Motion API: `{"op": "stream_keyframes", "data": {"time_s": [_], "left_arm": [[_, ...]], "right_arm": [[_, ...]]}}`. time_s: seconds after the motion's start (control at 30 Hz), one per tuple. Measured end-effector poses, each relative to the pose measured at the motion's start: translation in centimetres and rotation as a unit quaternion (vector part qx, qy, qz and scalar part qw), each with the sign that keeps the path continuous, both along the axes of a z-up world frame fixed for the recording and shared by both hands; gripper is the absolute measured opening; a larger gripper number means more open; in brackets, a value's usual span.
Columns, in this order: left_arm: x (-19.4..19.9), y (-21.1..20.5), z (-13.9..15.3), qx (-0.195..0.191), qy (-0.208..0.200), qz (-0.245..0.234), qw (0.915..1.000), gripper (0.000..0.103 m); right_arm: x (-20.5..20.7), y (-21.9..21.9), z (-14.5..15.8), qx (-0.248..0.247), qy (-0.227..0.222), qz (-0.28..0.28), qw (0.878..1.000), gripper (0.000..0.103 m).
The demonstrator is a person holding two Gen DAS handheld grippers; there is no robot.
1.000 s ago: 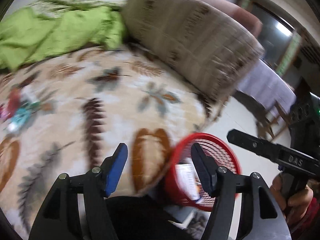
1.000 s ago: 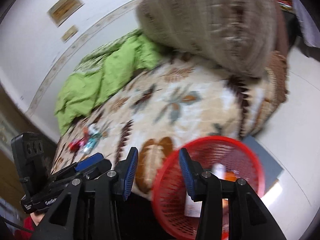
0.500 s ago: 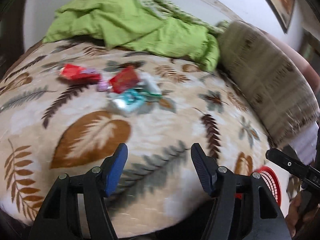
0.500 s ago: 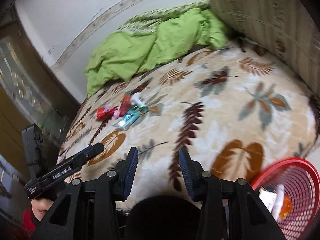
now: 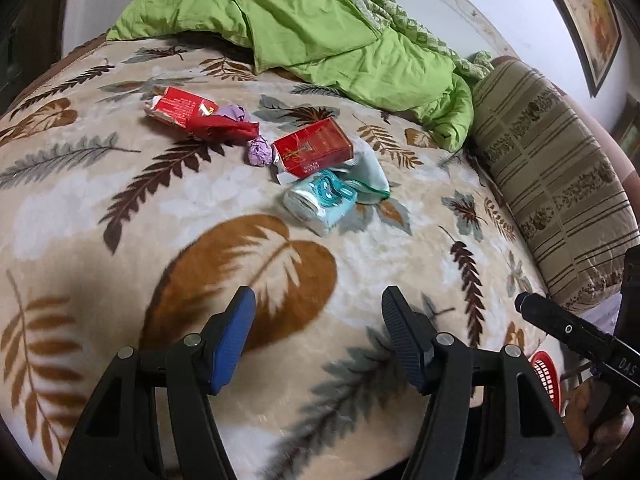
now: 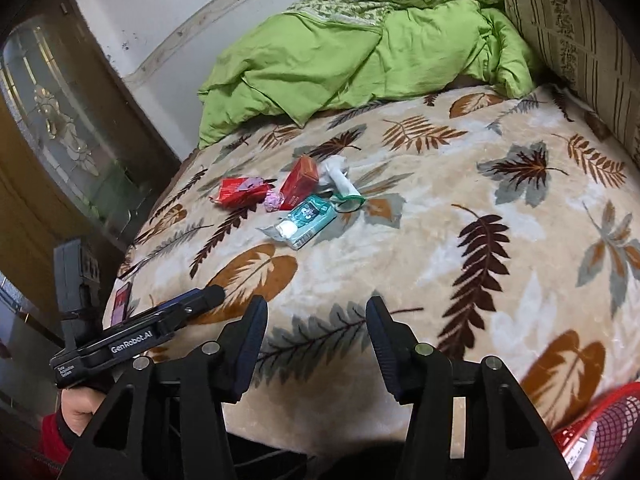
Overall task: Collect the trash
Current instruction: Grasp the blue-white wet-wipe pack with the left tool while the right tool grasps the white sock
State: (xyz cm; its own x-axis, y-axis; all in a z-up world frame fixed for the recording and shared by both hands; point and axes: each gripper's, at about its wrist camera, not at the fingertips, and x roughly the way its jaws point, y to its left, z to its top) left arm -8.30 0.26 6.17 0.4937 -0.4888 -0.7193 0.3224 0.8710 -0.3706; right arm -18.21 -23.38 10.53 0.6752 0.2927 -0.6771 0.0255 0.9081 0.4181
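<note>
Several pieces of trash lie together on the leaf-patterned blanket (image 5: 120, 208): a red box (image 5: 314, 146), a crumpled red packet (image 5: 182, 110), a purple wrapper ball (image 5: 260, 151), a teal and white pack (image 5: 320, 200) and a pale bag (image 5: 366, 176). The same pile shows in the right wrist view, with the red box (image 6: 300, 182) and teal pack (image 6: 310, 216). My left gripper (image 5: 318, 340) is open and empty, short of the pile. My right gripper (image 6: 316, 340) is open and empty at the bed's near edge. A red mesh basket (image 6: 600, 432) sits at lower right, holding some trash.
A green quilt (image 5: 320, 28) is bunched at the far side of the bed. A striped brown cushion (image 5: 552, 184) lies at the right. A dark wooden cabinet with glass (image 6: 60, 136) stands left of the bed. The basket rim (image 5: 546, 374) peeks past the bed edge.
Both grippers swung away from the red basket toward the bed and moved closer to the trash pile. The pile is now larger and more central in both views.
</note>
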Motion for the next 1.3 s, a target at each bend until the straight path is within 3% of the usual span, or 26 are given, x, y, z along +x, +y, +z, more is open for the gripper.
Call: {"op": "stream_keyframes", "data": {"time_s": [0.13,0.23,0.43,0.63,0.73,1.0,1.3], "left_arm": [[2.5,-1.5,-0.1,0.013,-0.010,-0.025,0.9996,0.066],[4.9,-3.4,-0.4,0.046,-0.023,-0.039,0.9979,0.074],[9.4,-5.4,-3.0,0.029,0.009,0.011,0.9995,0.074],[10.1,-9.8,-4.2,0.125,-0.055,-0.025,0.9903,0.074],[11.3,-10.4,-5.8,0.146,-0.031,-0.038,0.9881,0.074],[11.4,-8.1,-5.3,0.102,-0.030,-0.013,0.9942,0.049],[9.8,-4.6,-4.2,0.078,-0.020,0.021,0.9966,0.048]], "right_arm": [[1.1,-0.2,-1.1,0.015,0.011,-0.007,1.000,0.054],[1.6,-0.6,-1.6,0.020,0.017,-0.008,1.000,0.054],[2.4,-2.0,-2.3,0.018,0.019,-0.018,0.999,0.054],[4.9,-3.8,-2.6,0.026,0.020,-0.032,0.999,0.055],[6.4,-4.5,-2.5,0.020,0.017,-0.038,0.999,0.055],[11.3,-4.7,-2.4,0.013,0.008,-0.021,1.000,0.055],[20.6,-0.4,-5.4,-0.041,0.028,0.061,0.997,0.054]]}}
